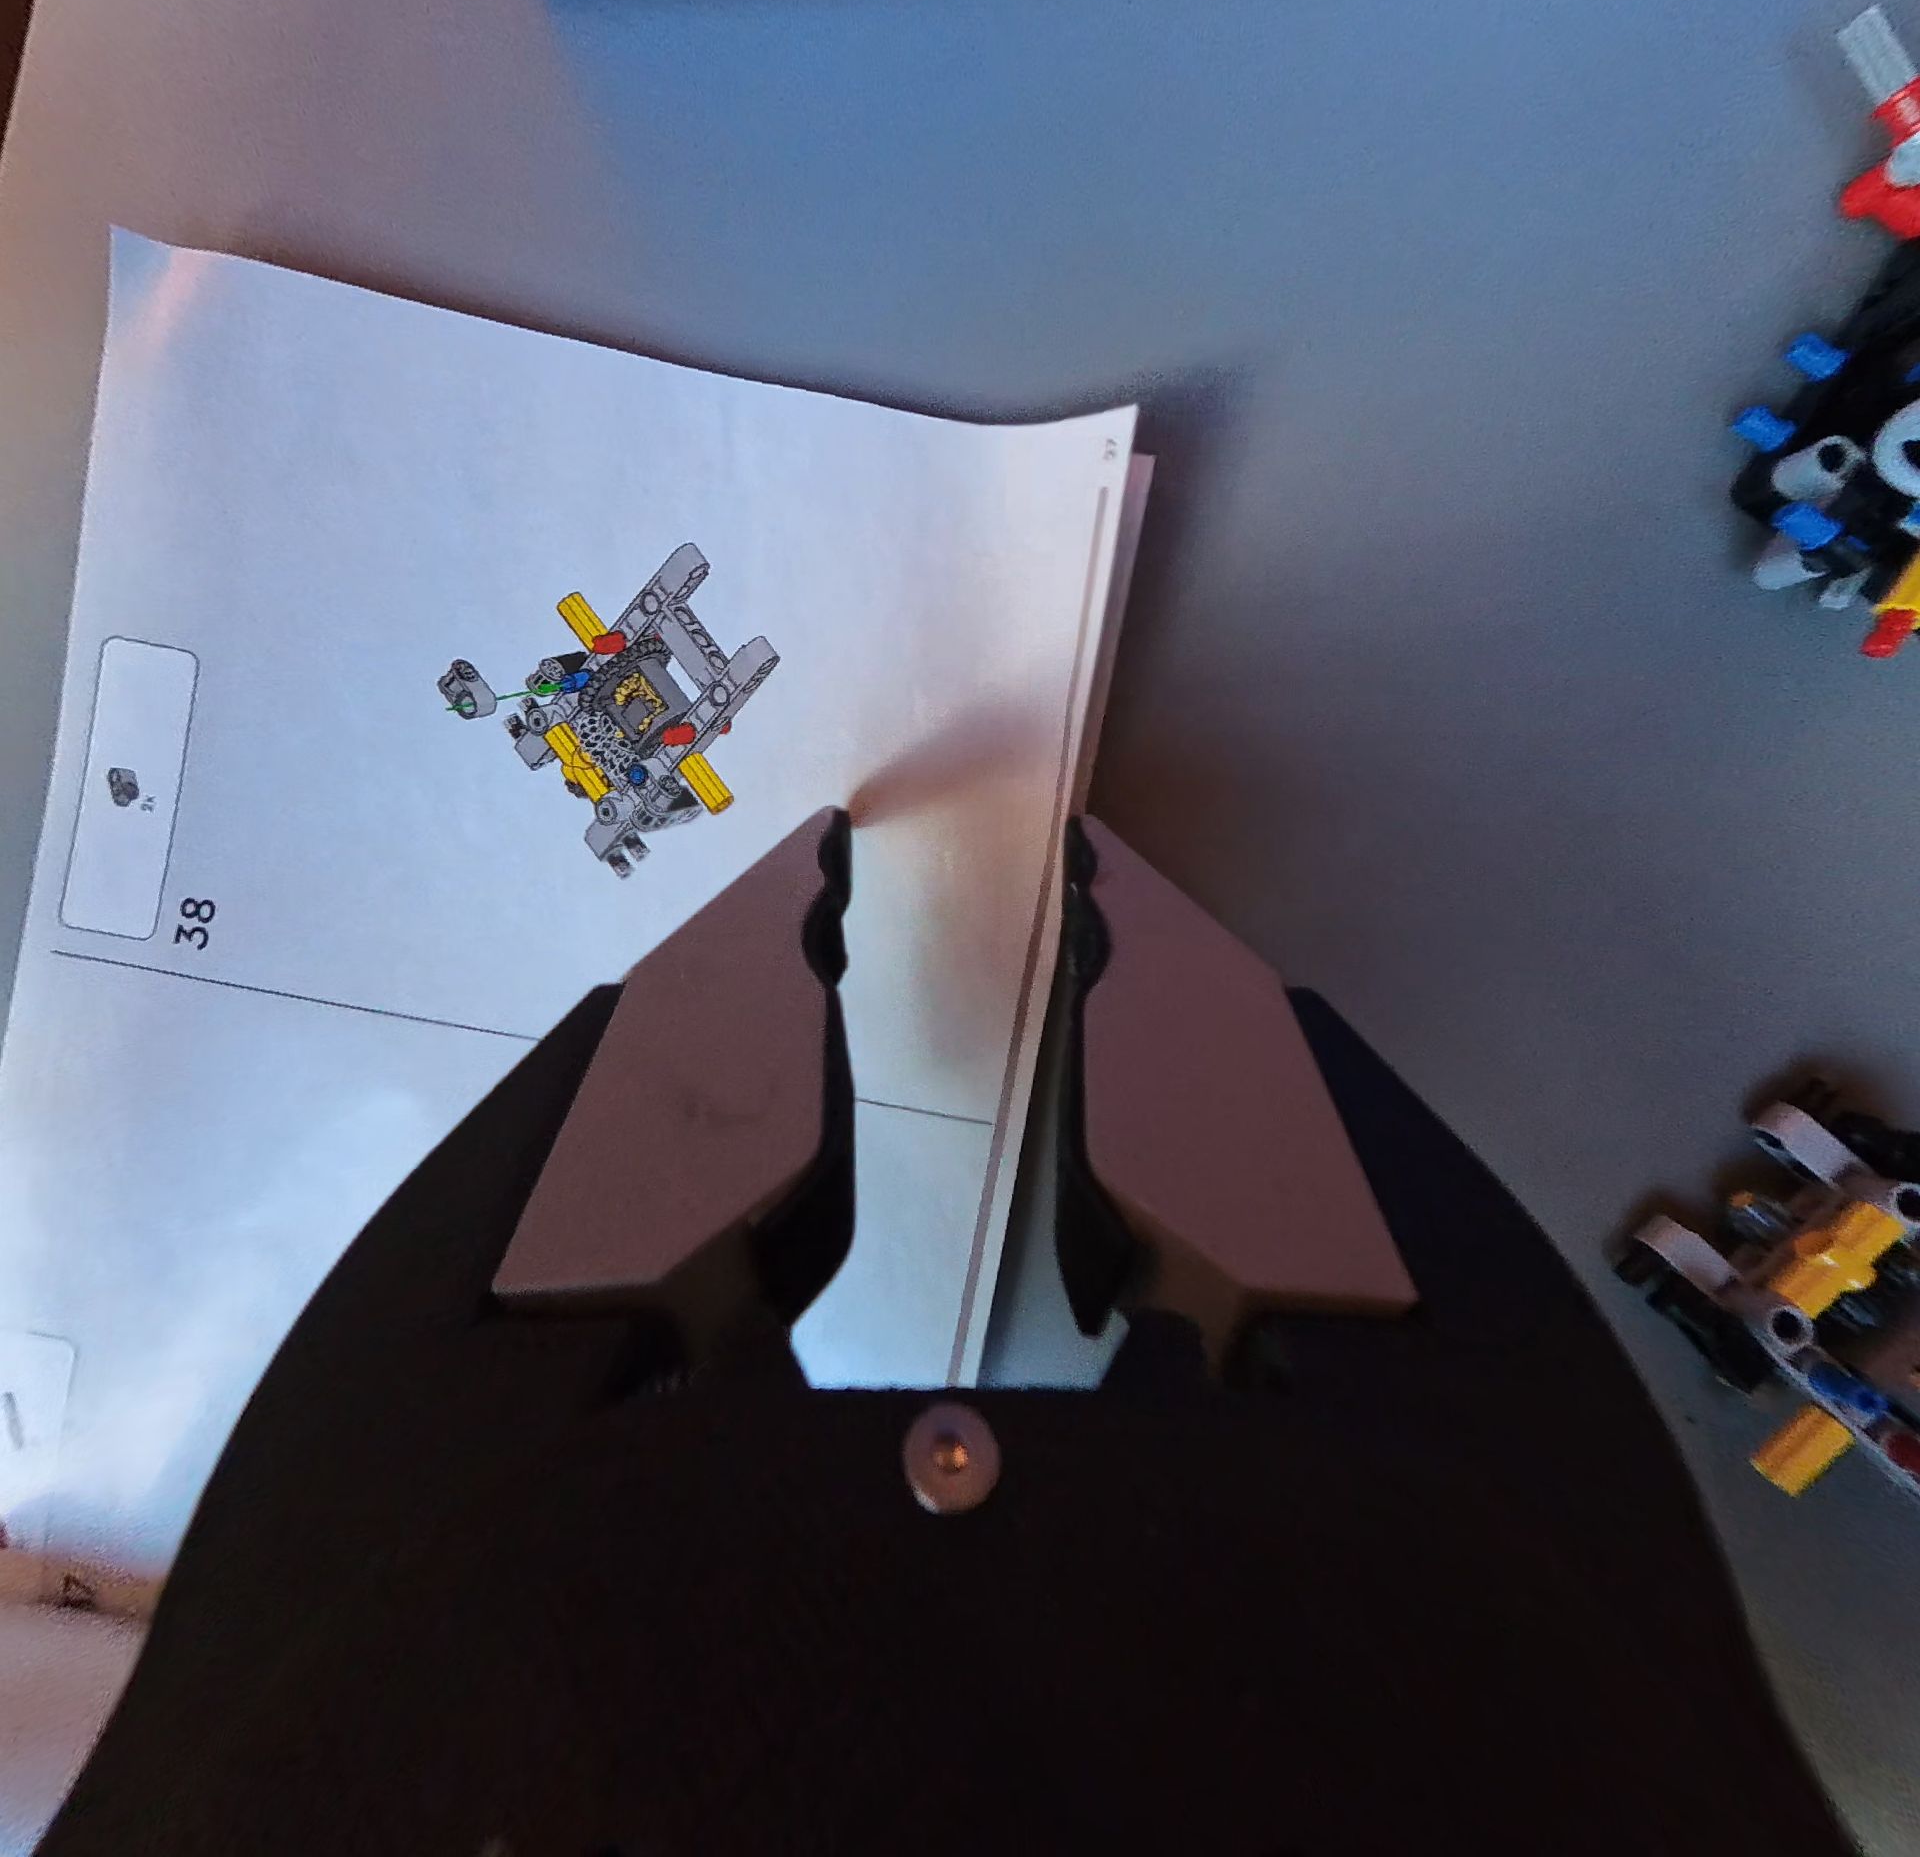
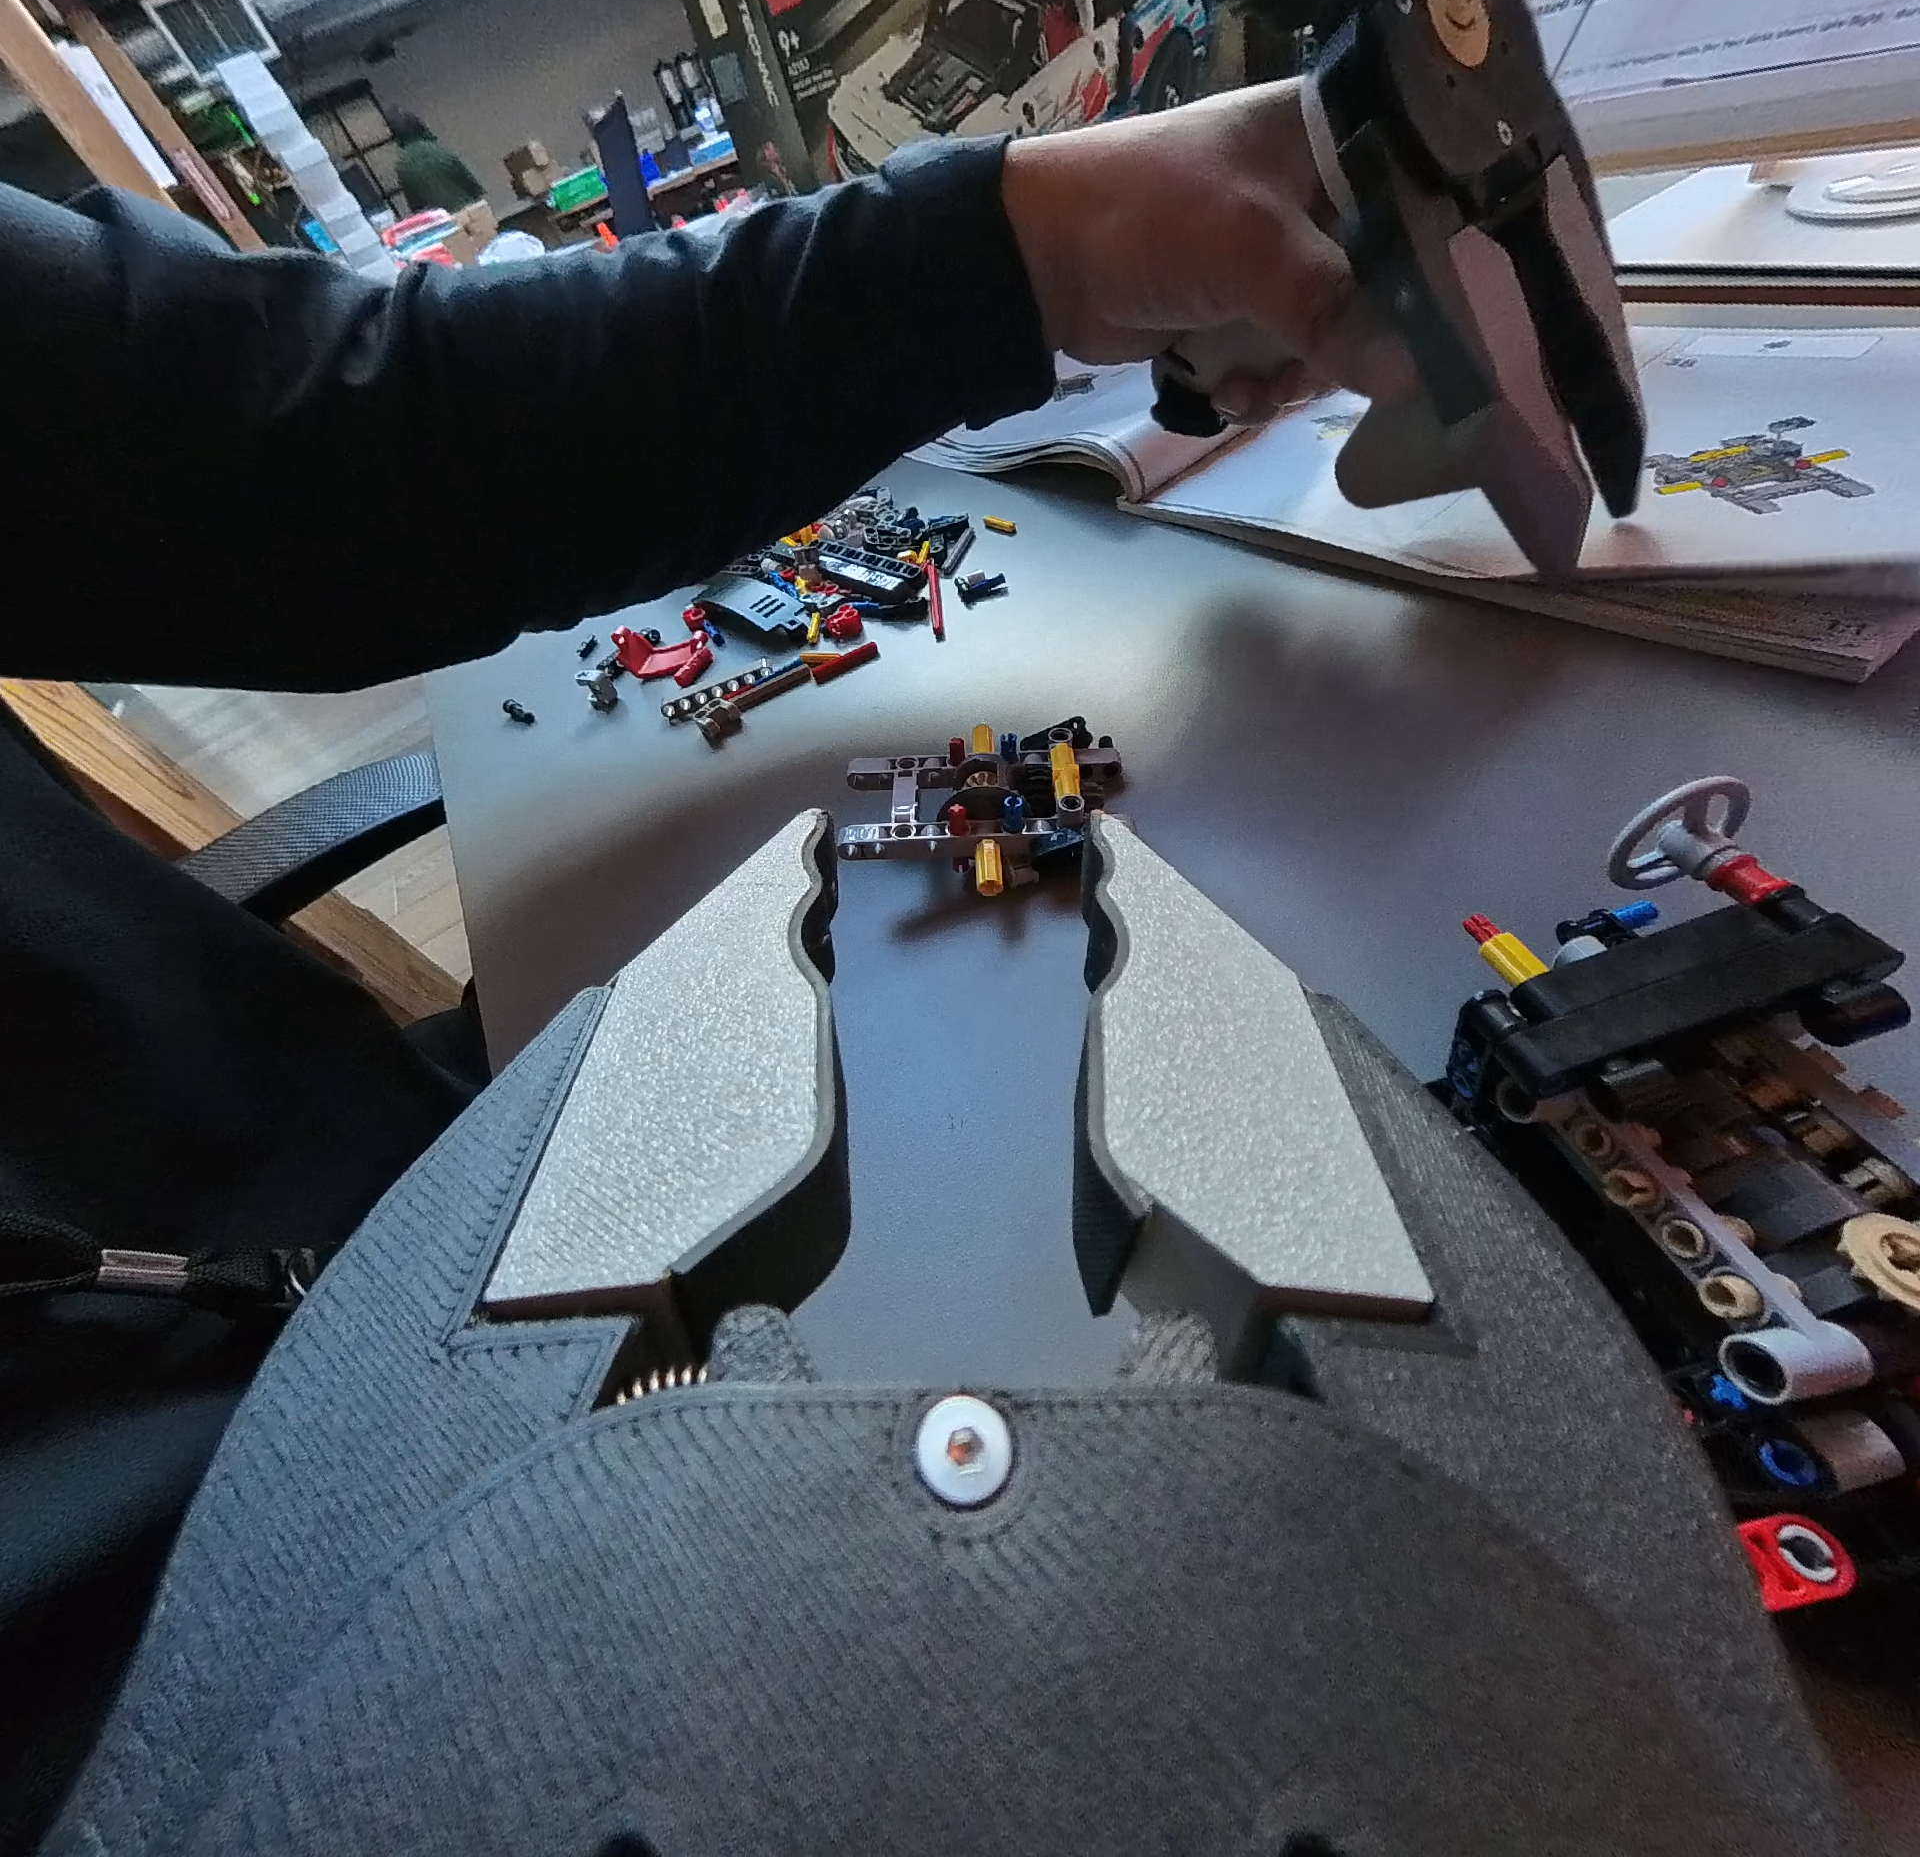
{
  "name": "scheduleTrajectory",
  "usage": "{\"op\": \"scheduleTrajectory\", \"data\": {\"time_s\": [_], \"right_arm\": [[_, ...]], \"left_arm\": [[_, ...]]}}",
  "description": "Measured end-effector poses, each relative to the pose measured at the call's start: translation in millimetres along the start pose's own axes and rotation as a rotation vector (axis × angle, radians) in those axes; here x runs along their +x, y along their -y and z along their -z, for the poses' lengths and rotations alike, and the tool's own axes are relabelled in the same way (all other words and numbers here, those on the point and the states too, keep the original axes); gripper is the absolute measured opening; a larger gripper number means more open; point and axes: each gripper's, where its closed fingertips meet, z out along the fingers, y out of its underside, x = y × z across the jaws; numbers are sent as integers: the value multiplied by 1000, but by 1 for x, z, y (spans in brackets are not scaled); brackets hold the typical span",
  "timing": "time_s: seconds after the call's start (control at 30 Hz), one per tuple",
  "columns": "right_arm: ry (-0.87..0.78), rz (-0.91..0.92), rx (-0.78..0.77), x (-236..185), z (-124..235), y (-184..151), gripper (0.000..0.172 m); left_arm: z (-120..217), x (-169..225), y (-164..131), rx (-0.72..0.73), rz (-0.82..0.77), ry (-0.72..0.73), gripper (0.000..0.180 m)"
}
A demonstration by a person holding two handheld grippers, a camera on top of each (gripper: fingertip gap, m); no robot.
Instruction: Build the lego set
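My left gripper (image 1: pixel 961 831) hangs tips-down over an open white instruction booklet (image 1: pixel 520 457) on the grey table (image 1: pixel 1455 249). Its jaws stand apart. The left fingertip (image 1: pixel 821 851) touches the top page, whose right edge runs up between the fingers, and the right finger is beyond that edge. The right wrist view shows the left gripper (image 2: pixel 1590 529) the same way on the booklet (image 2: pixel 1714 550), held by a hand. My right gripper (image 2: pixel 961 831) is open and empty, low over the table. A small grey and yellow brick assembly (image 2: pixel 977 805) lies just beyond its tips.
A larger black brick model with a steering wheel (image 2: pixel 1683 1080) sits at the right, close to my right gripper. Loose parts (image 2: pixel 821 592) lie at the back left. A dark-sleeved arm (image 2: pixel 520 405) crosses the view. A product box (image 2: pixel 935 41) stands behind. The table's left edge and a chair arm (image 2: pixel 322 831) are near.
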Motion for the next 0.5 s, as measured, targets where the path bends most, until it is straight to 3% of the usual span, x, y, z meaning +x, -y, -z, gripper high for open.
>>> {"op": "scheduleTrajectory", "data": {"time_s": [0.17, 0.33, 0.5], "right_arm": [[0, 1, 0, 0, 0, 0, 44], [2, 1, -5, 0, 0, -1, 44], [-6, 10, -7, -1, -1, -1, 44]], "left_arm": [[9, -10, -3, 40, 77, -6, 44], [9, 2, 4, 117, 169, -80, 8], [-1, 5, 3, 141, 147, -34, 0]]}}
